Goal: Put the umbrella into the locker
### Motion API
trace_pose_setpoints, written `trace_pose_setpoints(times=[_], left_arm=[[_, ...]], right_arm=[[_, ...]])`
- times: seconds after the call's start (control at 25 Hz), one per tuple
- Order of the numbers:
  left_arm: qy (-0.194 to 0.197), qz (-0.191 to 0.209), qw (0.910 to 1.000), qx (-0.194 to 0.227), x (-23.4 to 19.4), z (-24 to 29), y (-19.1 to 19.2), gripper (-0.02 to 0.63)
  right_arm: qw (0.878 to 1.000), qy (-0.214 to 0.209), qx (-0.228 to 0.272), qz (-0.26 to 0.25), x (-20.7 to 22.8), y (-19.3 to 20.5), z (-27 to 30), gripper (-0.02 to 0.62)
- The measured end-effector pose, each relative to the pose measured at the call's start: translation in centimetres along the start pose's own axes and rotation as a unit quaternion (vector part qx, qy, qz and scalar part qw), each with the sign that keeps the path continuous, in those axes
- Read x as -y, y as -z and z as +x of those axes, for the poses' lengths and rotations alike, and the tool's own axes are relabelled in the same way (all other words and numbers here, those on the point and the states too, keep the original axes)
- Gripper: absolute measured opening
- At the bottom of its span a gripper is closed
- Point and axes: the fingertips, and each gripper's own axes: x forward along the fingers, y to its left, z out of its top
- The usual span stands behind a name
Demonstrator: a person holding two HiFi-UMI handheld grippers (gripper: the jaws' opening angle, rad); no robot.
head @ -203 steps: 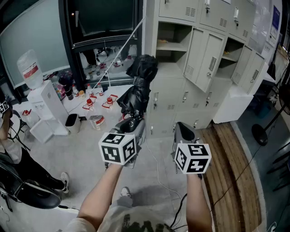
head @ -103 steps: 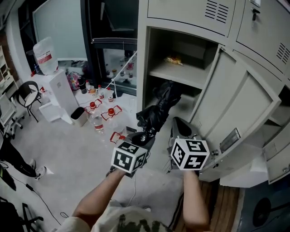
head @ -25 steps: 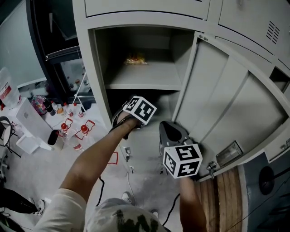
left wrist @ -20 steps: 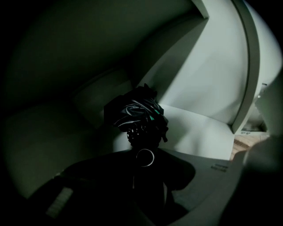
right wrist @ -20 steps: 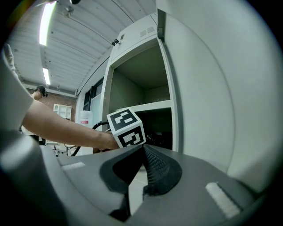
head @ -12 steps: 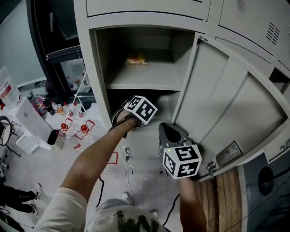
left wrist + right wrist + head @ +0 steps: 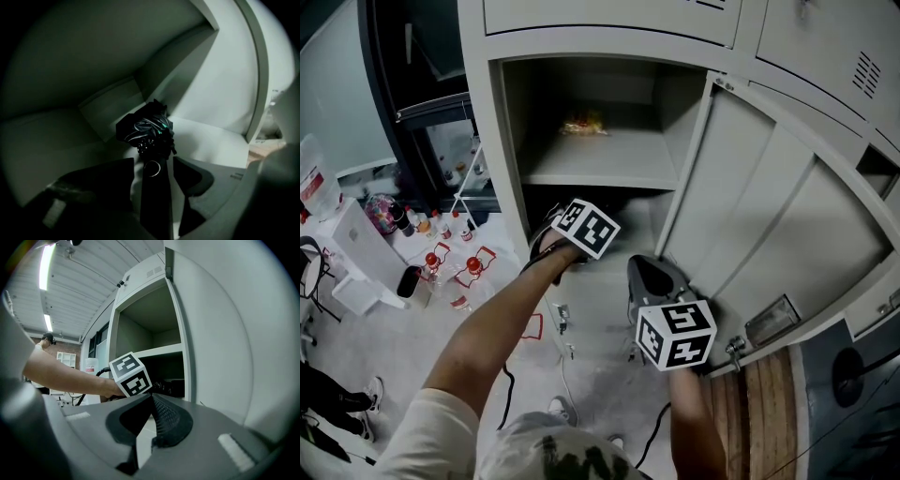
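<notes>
**A:** Left gripper view?
**B:** The left claw (image 7: 152,161) has just been spreading. The black umbrella (image 7: 147,129) lies inside the locker (image 7: 206,140), its handle between the jaws, unpinched.
**A:** Right gripper view?
**B:** The right claw (image 7: 151,397) is pressed together, empty, just outside the locker.
**A:** Head view?
**B:** The left claw reaches under the locker's shelf (image 7: 609,169). The right claw hangs beside the open door (image 7: 769,234).

Red-capped bottles (image 7: 473,267) stand on the floor (image 7: 384,347).

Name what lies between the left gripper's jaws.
The umbrella's handle, seen in the left gripper view; the left gripper's jaws have just been opening, gaps beside it.
</notes>
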Motion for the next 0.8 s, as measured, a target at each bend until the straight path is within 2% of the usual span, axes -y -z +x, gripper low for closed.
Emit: trace_pose_setpoints(times=[0.08,0.16,0.64,0.8], left_arm=[[0.008,-0.01,0.9998,0.012,0.2,-0.2,-0.3,0.31],[0.012,-0.017,0.9995,0.022,0.3,-0.4,-0.4,0.334],[0.026,-0.079,0.9909,0.106,0.6,-4.7,-2.0,0.344],[0.023,-0.083,0.9865,0.139,0.9,-7.1,-2.8,0.344]], right_arm=[[1.0,-0.001,-0.001,0.001,0.0,0.0,0.1,-0.011],[1.0,-0.003,-0.002,0.002,-0.1,0.0,0.1,-0.011],[1.0,-0.016,-0.011,-0.001,-0.8,-0.1,-0.6,-0.011],[1.0,-0.022,-0.009,0.003,-1.2,-0.4,-0.7,-0.011]])
